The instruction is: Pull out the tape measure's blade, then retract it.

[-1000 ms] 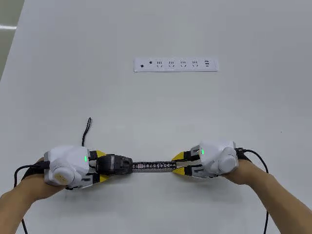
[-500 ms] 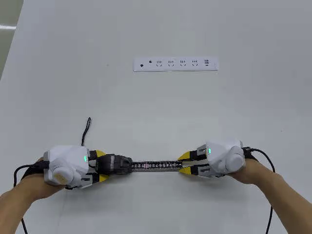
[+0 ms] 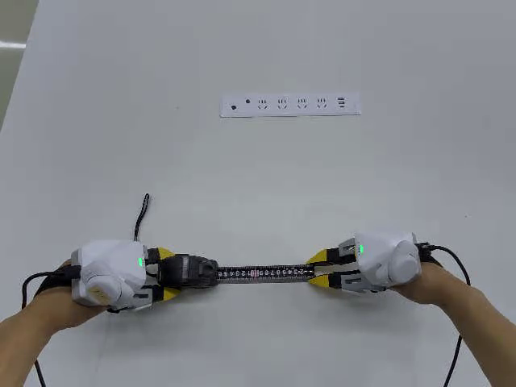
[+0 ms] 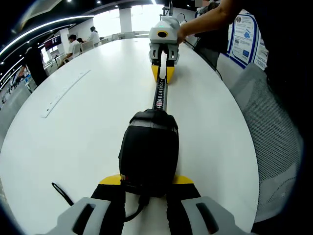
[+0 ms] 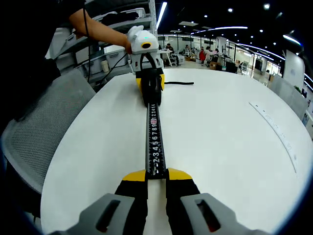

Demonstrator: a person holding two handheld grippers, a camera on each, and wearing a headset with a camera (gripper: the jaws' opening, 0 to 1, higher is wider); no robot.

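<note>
A grey mesh chair (image 5: 34,142) stands beside the white table (image 3: 387,185), which bears a power strip (image 3: 290,105).

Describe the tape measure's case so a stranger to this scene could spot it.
On the white table, look at the front edge, nearer than the power strip. The case is the black block clamped in the white left gripper, a numbered blade running from it.

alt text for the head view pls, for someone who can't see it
The left gripper clamps a black tape measure case and the right gripper holds the end of its blade, drawn out between them on a white table. A white power strip lies farther back.
</note>
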